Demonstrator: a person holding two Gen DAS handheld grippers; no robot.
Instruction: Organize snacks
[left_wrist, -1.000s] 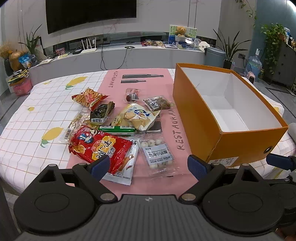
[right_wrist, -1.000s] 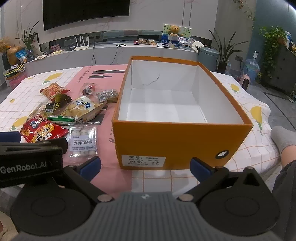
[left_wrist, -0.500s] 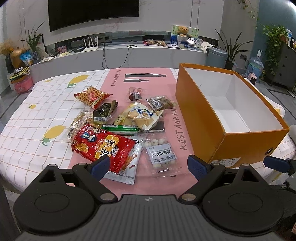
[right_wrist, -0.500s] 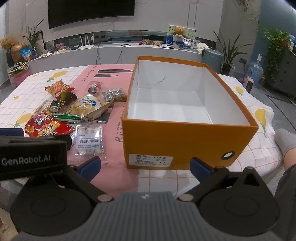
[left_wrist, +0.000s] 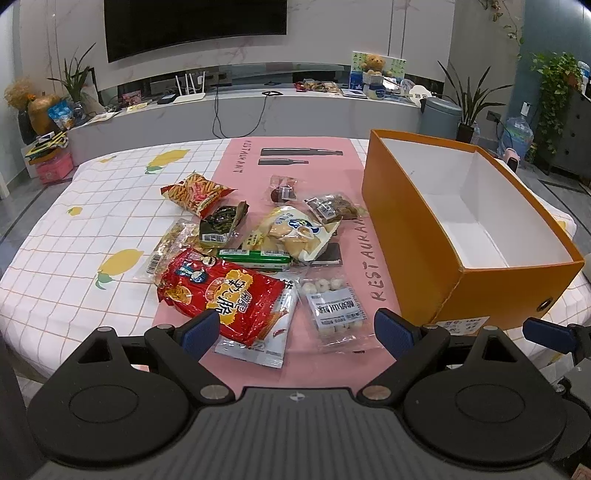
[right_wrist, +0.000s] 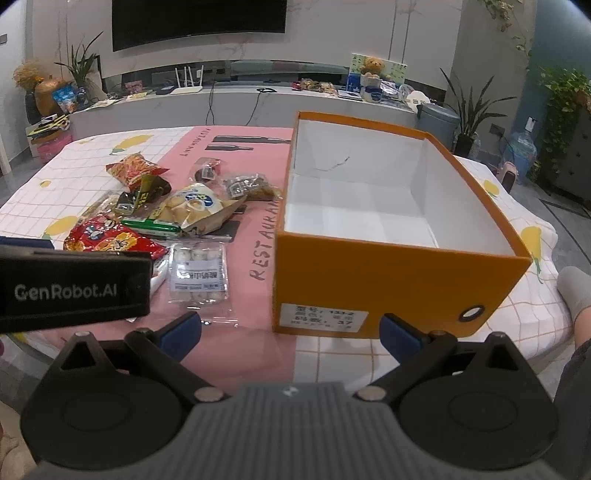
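Snacks lie in a loose heap on the pink runner that crosses the checked surface, to the left of an orange box whose white inside holds nothing. Nearest the left claw is a red chip bag, its near corner just past the left blue fingertip and overlapping a white packet beneath it. A clear pack of white candies sits between the two spread fingers, a little beyond their tips. Further back lie a green stick pack, a pale yellow bag, a dark green packet, an orange-red crisp bag and two small clear packets near the box's far corner. The left claw stands wide open, holding nothing, above the near edge of the surface.

The right claw is likewise wide open and empty, hanging before the box's short near wall, which bears a white label. From this view the heap lies ahead and to the left, the candy pack closest to the left finger, and the body of the left claw crosses the left edge of the picture. A grey sock and a leg show at the right edge.
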